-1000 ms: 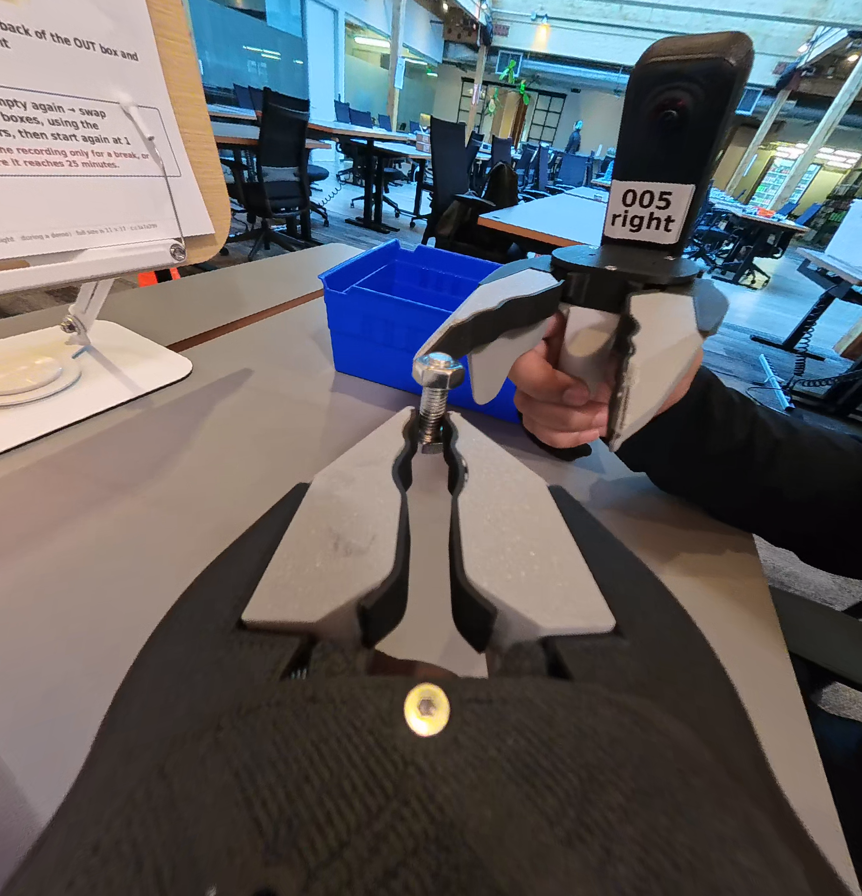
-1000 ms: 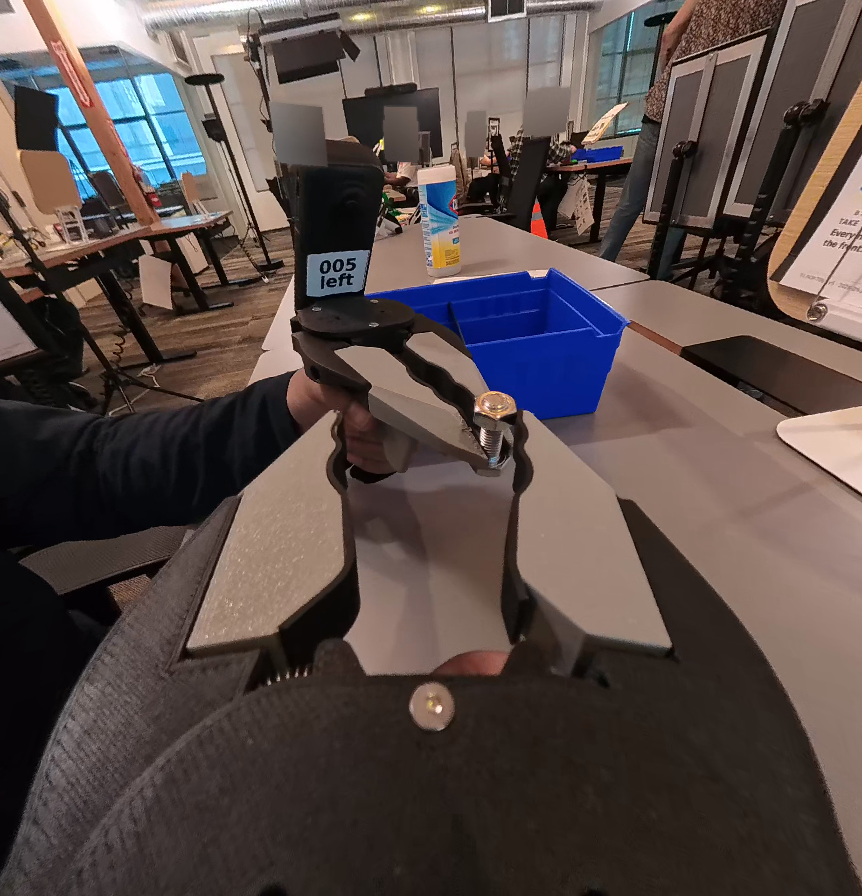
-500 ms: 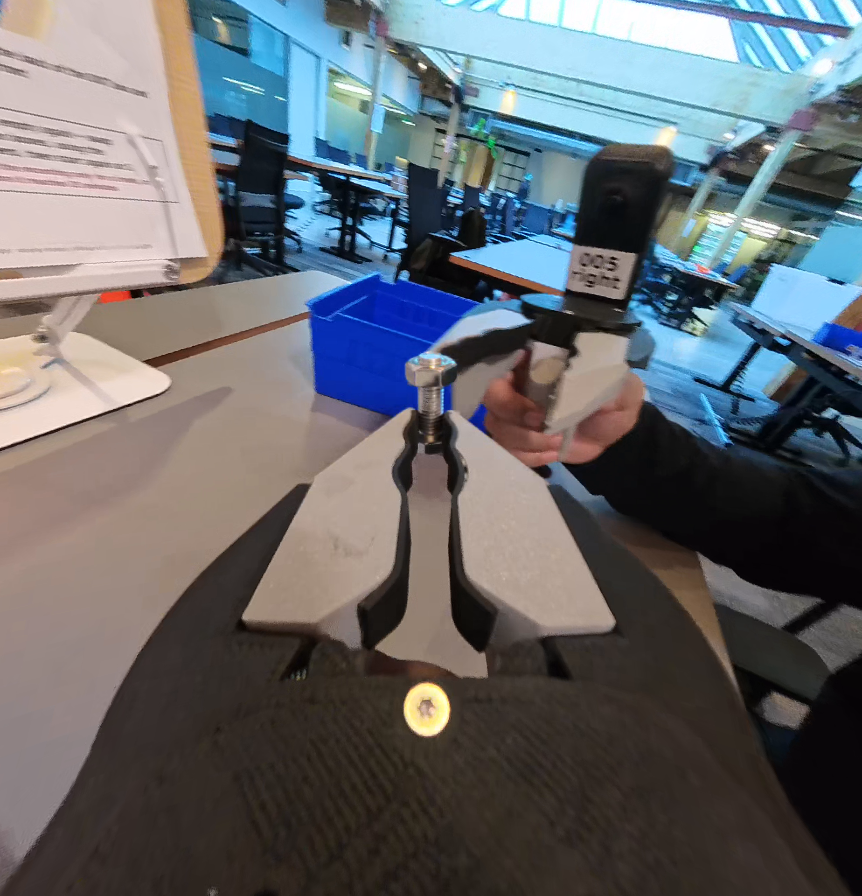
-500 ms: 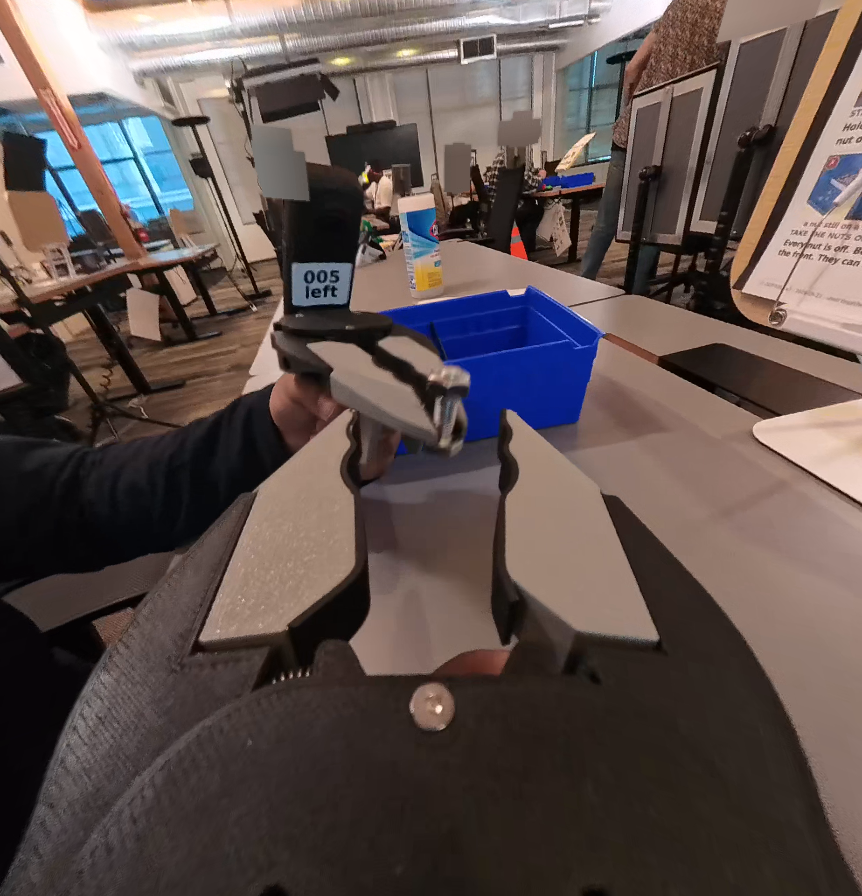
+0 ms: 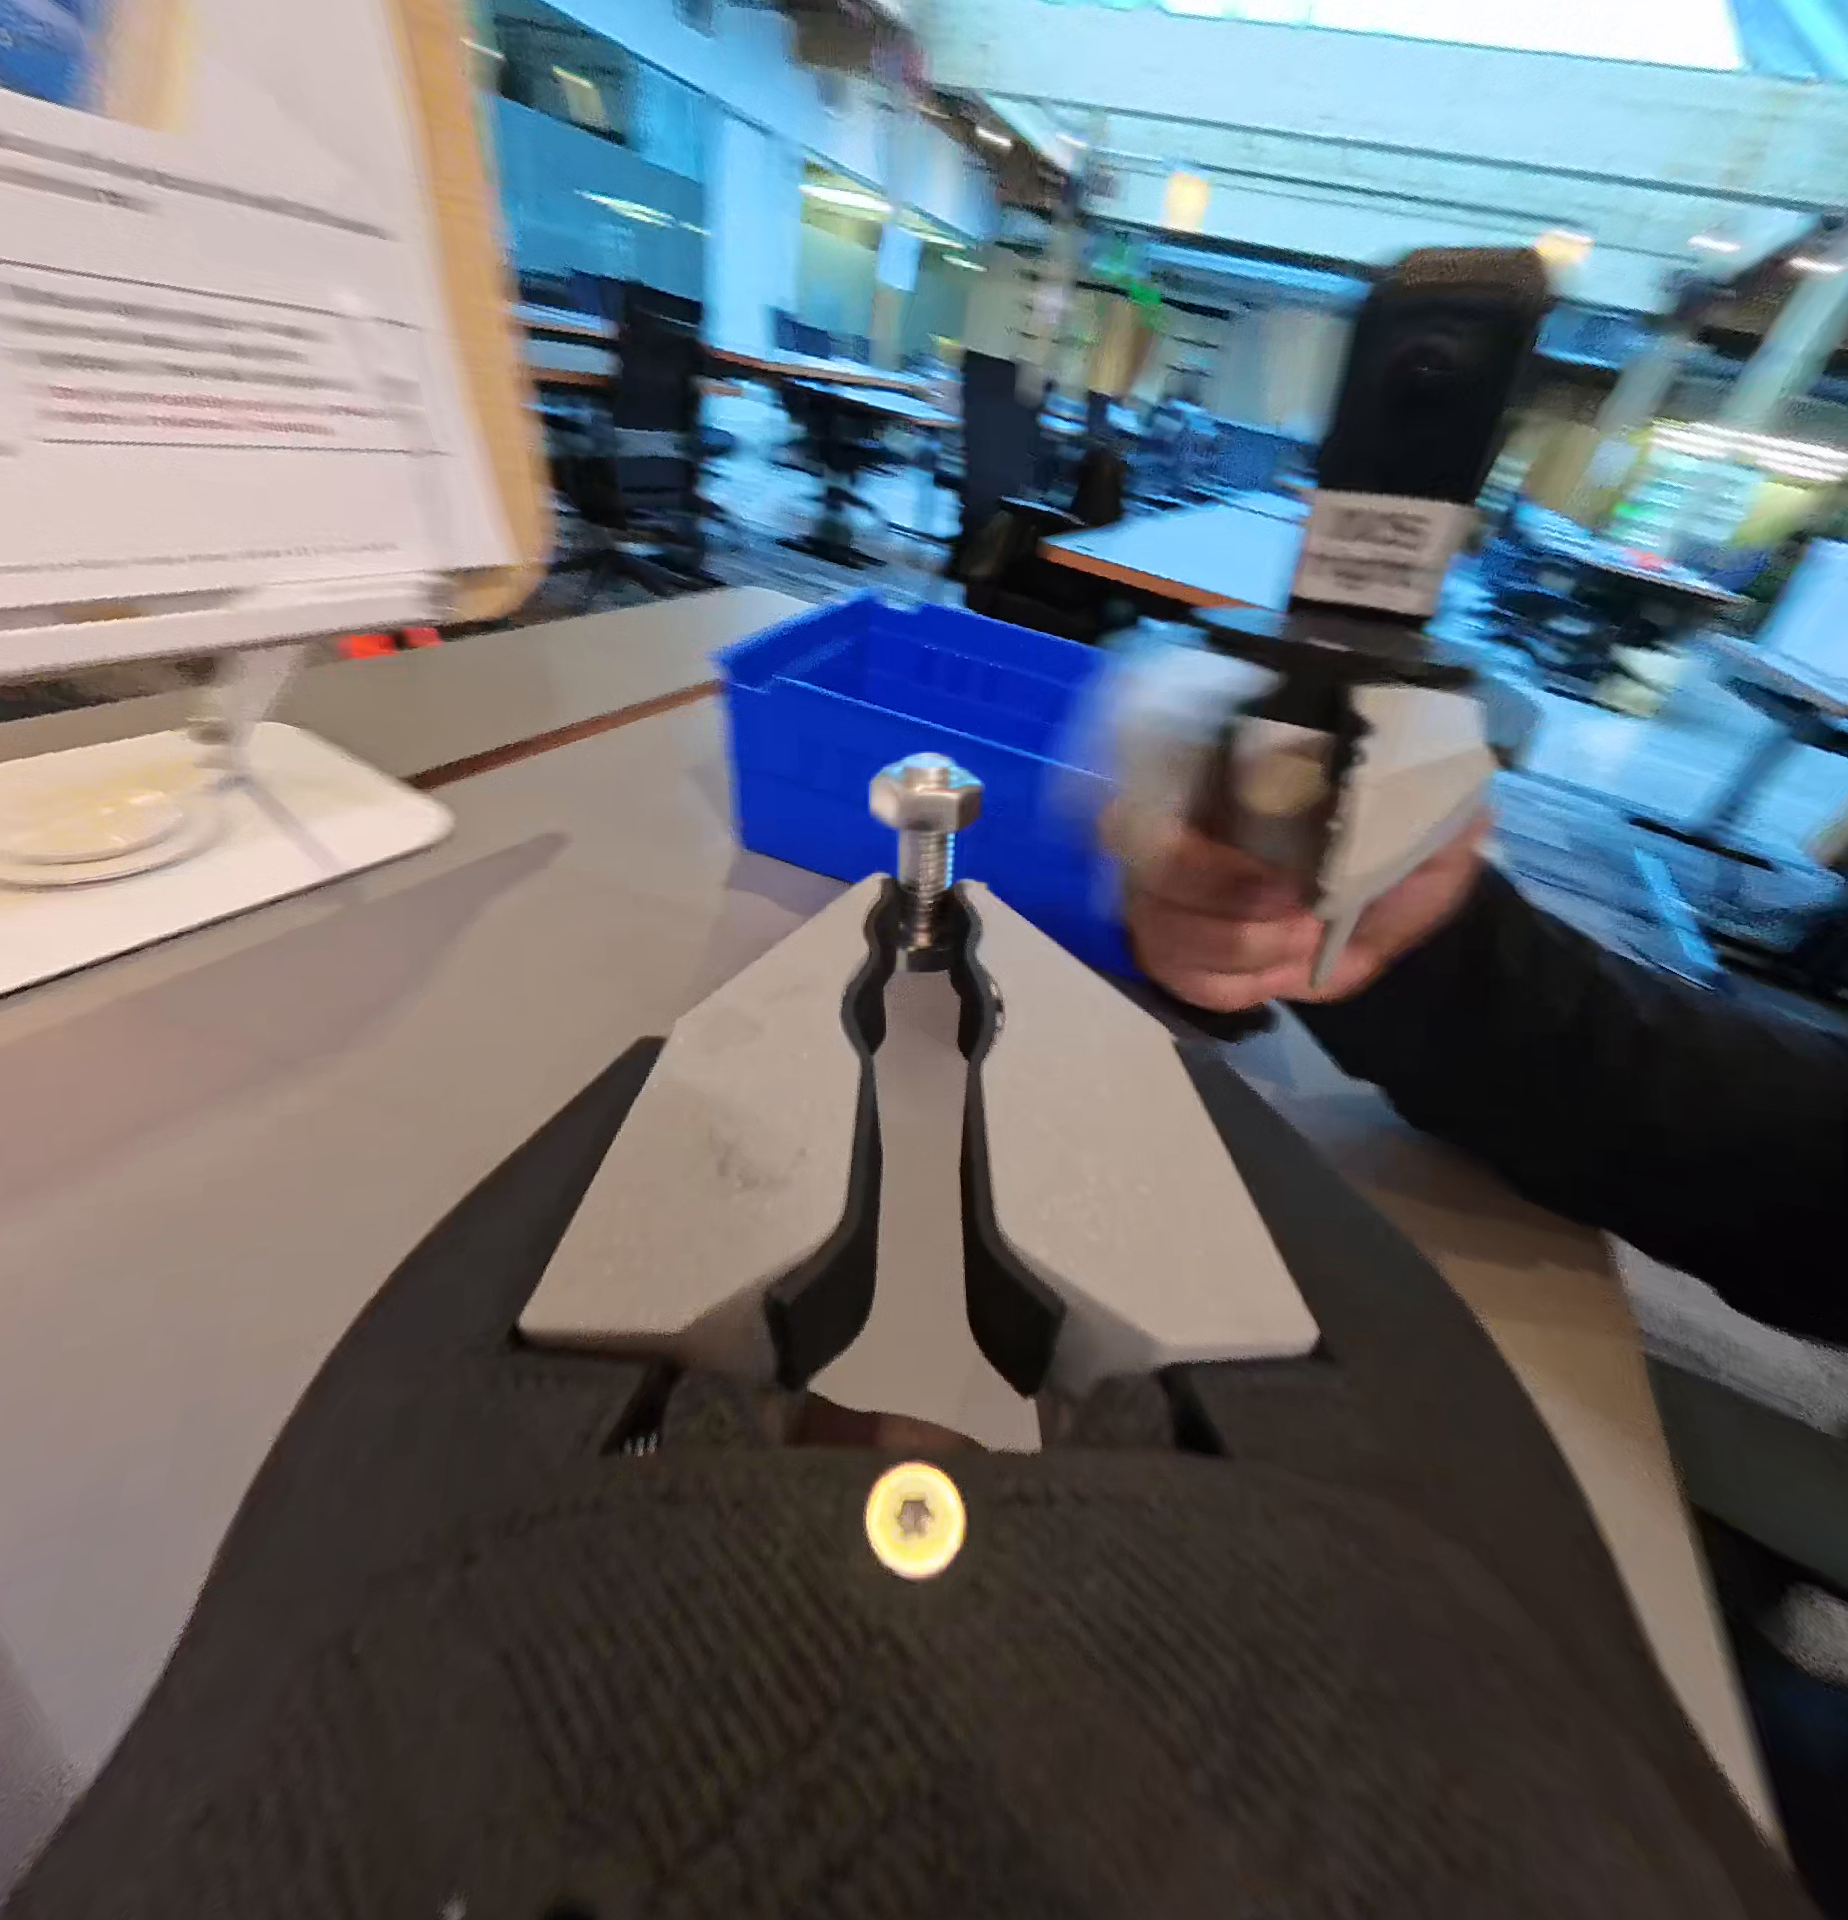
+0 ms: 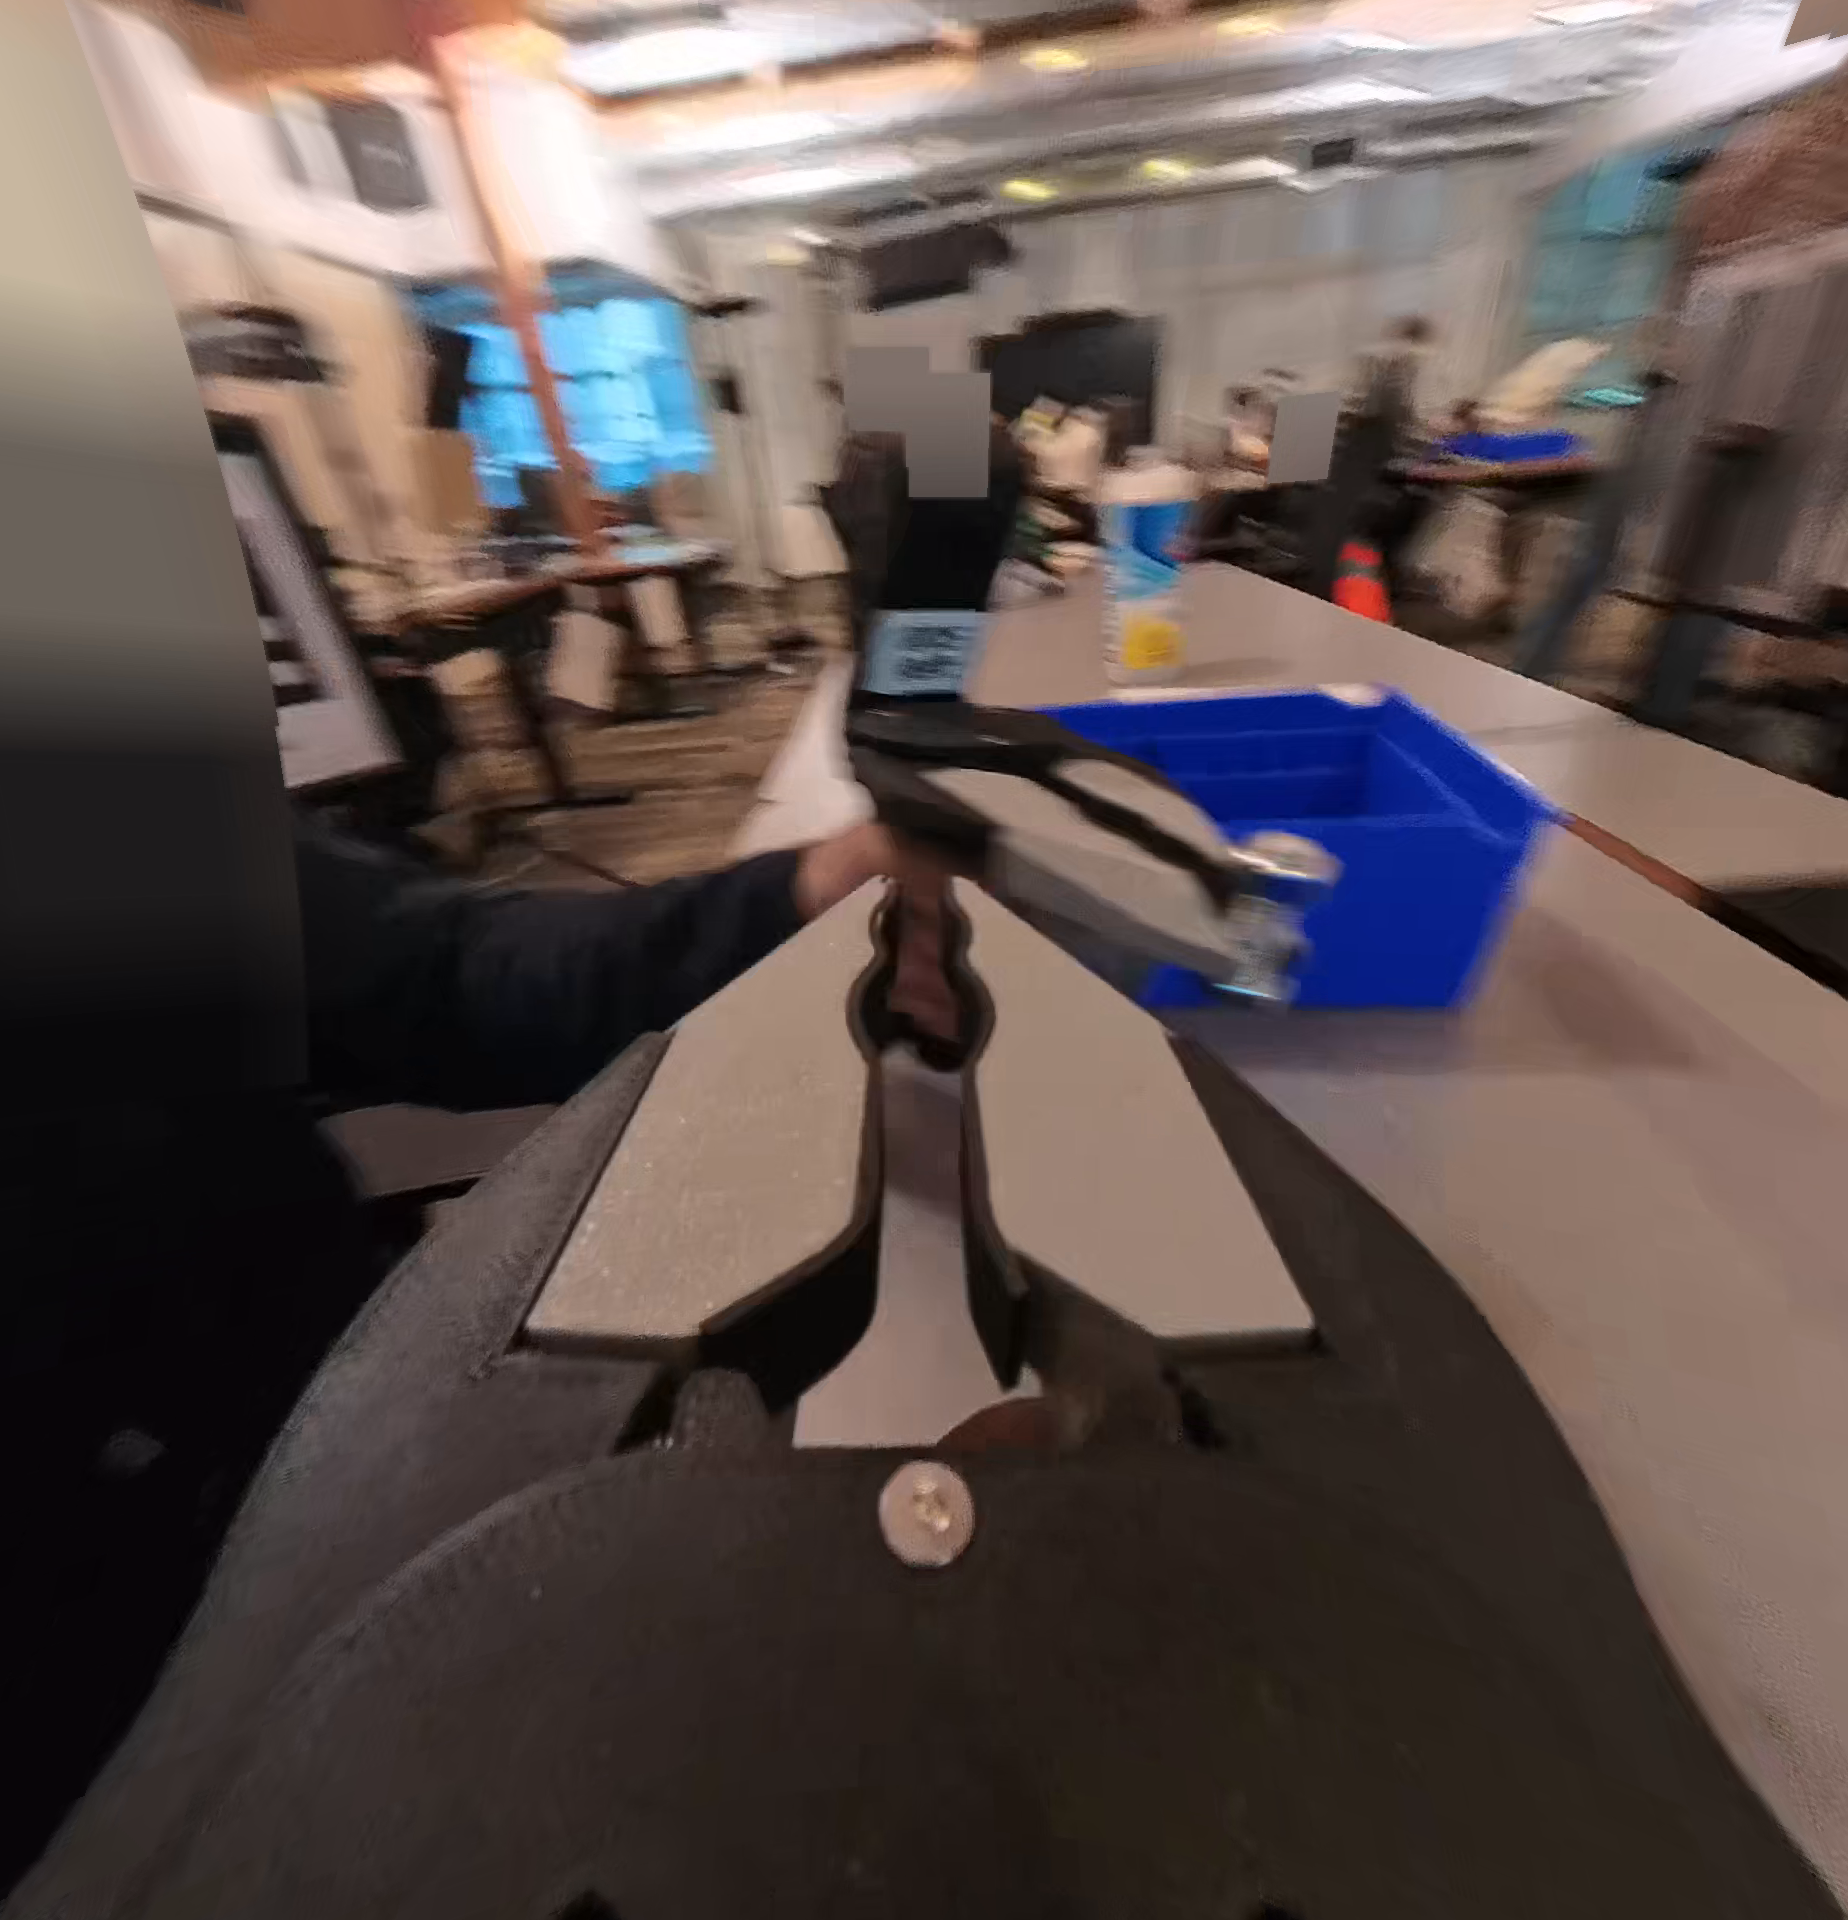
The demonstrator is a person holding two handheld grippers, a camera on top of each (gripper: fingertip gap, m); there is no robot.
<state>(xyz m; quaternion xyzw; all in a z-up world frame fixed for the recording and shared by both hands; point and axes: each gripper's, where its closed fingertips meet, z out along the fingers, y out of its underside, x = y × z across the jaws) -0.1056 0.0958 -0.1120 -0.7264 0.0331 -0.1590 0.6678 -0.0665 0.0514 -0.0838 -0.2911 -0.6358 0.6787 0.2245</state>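
Left claw (image 5: 922, 914) clamps bolt (image 5: 924, 831) upright. Right claw (image 6: 922, 997) nearly closed, empty, apart. Bin (image 5: 899, 717) beyond.

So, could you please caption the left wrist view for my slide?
Left gripper clamps an upright bolt before a blue bin.
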